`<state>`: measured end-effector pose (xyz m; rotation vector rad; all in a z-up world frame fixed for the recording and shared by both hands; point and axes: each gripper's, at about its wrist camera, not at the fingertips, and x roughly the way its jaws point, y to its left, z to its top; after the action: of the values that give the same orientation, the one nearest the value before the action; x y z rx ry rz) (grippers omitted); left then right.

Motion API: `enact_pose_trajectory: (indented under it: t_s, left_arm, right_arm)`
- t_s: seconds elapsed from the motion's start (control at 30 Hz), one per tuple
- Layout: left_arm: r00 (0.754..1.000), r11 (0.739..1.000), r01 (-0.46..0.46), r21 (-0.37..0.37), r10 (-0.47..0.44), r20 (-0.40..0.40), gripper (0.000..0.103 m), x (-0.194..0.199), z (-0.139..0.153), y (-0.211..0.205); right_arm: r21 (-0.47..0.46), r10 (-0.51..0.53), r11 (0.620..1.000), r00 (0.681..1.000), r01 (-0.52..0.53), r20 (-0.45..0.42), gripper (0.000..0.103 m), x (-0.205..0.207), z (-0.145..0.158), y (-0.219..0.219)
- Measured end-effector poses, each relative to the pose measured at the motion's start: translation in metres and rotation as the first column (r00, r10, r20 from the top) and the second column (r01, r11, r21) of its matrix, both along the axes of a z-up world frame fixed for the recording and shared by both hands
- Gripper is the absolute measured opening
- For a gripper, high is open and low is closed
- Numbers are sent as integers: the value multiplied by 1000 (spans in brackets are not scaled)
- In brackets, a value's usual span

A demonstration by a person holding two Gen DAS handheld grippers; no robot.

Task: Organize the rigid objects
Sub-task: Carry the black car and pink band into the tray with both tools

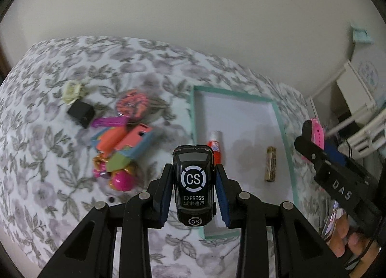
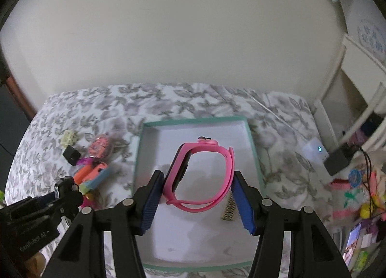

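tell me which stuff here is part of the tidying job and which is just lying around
Part of the job:
- toy car, held in the left gripper
- pink watch band, held in the right gripper
- teal-rimmed tray
- glue stick and battery, in the tray
- toy pile on the bedspread

Just lying about:
- cluttered shelf
- white device

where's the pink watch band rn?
Held in the right gripper, the pink watch band hangs over the teal-rimmed tray, with the gold battery just below its right side in the right wrist view.
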<state>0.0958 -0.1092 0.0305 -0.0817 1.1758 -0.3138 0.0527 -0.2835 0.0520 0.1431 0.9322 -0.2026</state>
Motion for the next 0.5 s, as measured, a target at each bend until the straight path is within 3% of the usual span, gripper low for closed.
enact_pose_trajectory:
  t_s: [0.27,0.5]
  left_arm:
    - [993,995,88,42,-84,-82,35,-6,-33,-33]
    - [981,984,150,92,-136,-137,35,-14,-64,-60]
  right_arm:
    - [-27,-43,999,987,39,-156,60,-5,-40,-34]
    - [-15,-78,997,941,77,-328,60,-10,-96,-57]
